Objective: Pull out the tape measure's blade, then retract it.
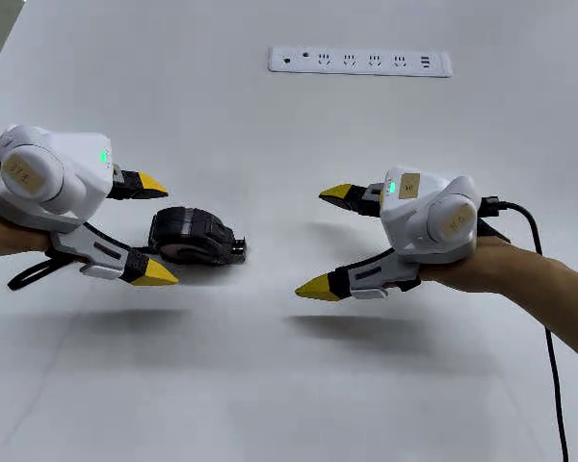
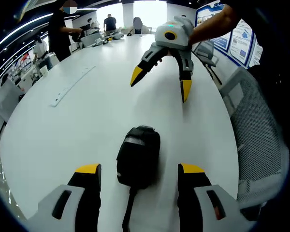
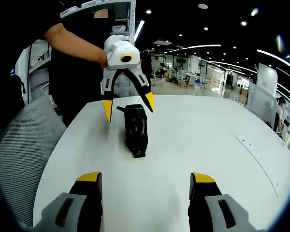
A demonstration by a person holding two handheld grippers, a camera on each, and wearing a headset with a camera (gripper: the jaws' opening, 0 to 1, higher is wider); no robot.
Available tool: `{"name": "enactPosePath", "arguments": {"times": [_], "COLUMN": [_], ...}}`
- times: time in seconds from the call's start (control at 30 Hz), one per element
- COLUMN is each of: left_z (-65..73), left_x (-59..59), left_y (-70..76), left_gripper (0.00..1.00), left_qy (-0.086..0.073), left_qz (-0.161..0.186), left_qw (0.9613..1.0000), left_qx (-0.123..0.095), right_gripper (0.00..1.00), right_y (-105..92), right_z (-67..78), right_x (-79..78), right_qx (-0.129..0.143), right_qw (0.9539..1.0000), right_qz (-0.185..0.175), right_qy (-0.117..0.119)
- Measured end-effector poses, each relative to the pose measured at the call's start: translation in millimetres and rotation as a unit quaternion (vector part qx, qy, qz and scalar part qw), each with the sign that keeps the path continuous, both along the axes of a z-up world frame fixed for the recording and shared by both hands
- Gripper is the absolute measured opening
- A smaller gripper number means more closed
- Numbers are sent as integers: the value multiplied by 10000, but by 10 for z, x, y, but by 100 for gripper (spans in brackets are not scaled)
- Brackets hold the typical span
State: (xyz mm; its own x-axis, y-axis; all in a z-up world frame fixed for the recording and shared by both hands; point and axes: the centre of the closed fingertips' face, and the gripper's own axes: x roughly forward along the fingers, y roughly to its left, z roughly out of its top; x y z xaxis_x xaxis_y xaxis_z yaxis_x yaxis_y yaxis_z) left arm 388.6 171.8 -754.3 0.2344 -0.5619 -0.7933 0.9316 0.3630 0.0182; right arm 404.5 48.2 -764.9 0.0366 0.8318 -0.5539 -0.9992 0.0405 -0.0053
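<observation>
A black tape measure (image 1: 193, 236) lies on the white table, its blade end pointing right toward the other gripper. My left gripper (image 1: 158, 228) stands open around its rear, one yellow-tipped jaw on each side, not touching it. In the left gripper view the tape measure (image 2: 138, 155) sits just beyond and between the jaws of the left gripper (image 2: 140, 169). My right gripper (image 1: 329, 239) is open a short way to the right, facing the tape measure (image 3: 136, 123) with a gap of bare table between; its own view shows the right gripper (image 3: 146, 178) holding nothing.
A white power strip (image 1: 360, 62) lies at the far side of the table. A black cable (image 1: 544, 289) trails from the right gripper toward the near right. A black strap (image 1: 31, 271) hangs under the left gripper. People stand at the table's far end (image 2: 63, 29).
</observation>
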Motion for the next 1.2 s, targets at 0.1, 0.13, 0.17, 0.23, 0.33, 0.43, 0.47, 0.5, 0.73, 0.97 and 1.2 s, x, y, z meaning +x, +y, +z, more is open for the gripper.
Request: {"name": "enactPosePath", "arguments": {"times": [0.1,0.13,0.17,0.23,0.33,0.43,0.47,0.5,0.73,0.97,1.2], "left_z": [-18,-24,-29,-46,-83,-121,-130,-138,-161,-172,-179], "left_x": [15,15,14,10,4,4,4,1,16,24,27], "left_y": [5,5,3,5,10,25,29,24,4,8,15], "left_gripper": [55,53,51,48,43,36,35,34,29,28,27], "left_qy": [0,13,28,44,94,123,132,156,170,201,143], "left_qz": [-48,-69,-88,-140,-225,-283,-301,-316,-385,-413,-520], "left_qw": [10000,10000,9999,9998,9995,9991,9989,9989,9986,9985,9980], "left_qx": [56,70,75,121,196,295,320,313,324,295,341], "right_gripper": [66,64,63,59,53,46,44,44,34,27,19], "right_y": [64,81,98,134,195,248,264,289,409,540,662], "right_z": [-26,-34,-43,-55,-61,-78,-82,-93,-163,-209,-287], "right_x": [-8,-9,-9,-4,10,12,9,8,-45,-79,-113], "right_qx": [-11,-19,-19,-23,-3,2,-2,-12,-104,-166,-279], "right_qw": [10000,9999,9999,9999,9999,9998,9998,9998,9989,9980,9967], "right_qz": [89,107,120,131,134,176,192,207,442,603,761], "right_qy": [-22,-32,-32,-33,-14,14,25,30,73,84,12]}}
